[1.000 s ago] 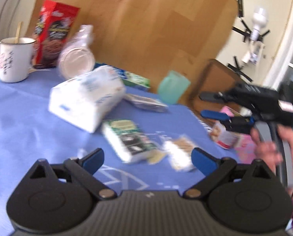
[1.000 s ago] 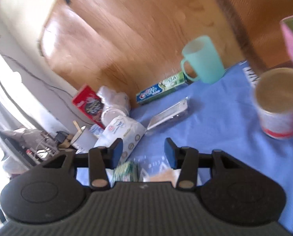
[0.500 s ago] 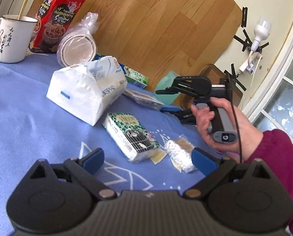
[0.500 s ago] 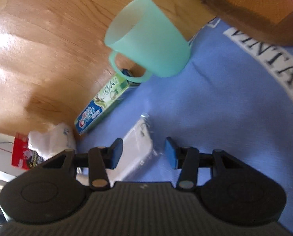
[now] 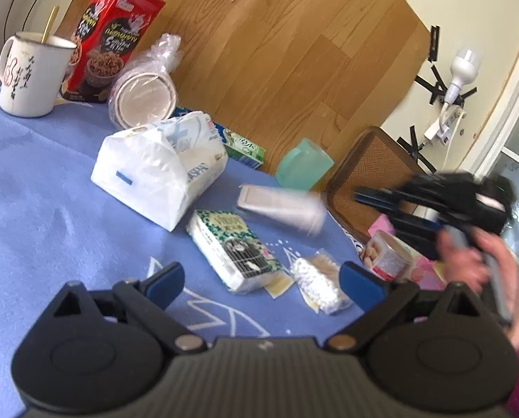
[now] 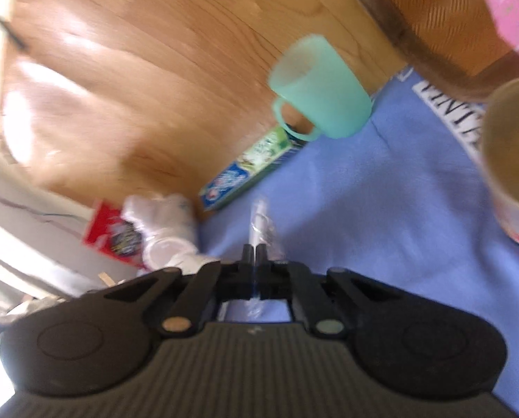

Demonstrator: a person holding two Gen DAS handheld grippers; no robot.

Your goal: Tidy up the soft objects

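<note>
On the blue cloth (image 5: 43, 209) lie a white tissue pack (image 5: 158, 174), a green patterned tissue pack (image 5: 235, 247) and a small bag of cotton swabs (image 5: 318, 278). My left gripper (image 5: 263, 278) hovers open just before the green pack, with nothing between its fingers. A flat white packet in clear wrap (image 5: 280, 203) shows blurred, to the right of the white pack. My right gripper (image 6: 256, 254) has its jaws closing tight on the thin edge of that wrapper (image 6: 259, 223). In the left wrist view the right gripper (image 5: 360, 195) is a dark blur in a hand at the right.
A teal cup (image 6: 322, 90) and a toothpaste box (image 6: 249, 170) stand at the cloth's far edge. Far left are a white mug (image 5: 29, 76), a red cereal box (image 5: 109, 35) and bagged paper bowls (image 5: 144, 90). A can (image 5: 386, 254) and a woven chair (image 5: 371, 170) sit right.
My right gripper went from open to shut on the clear-wrapped packet and drew back to the right; the packet has shifted right with it. The left gripper stayed about where it was.
</note>
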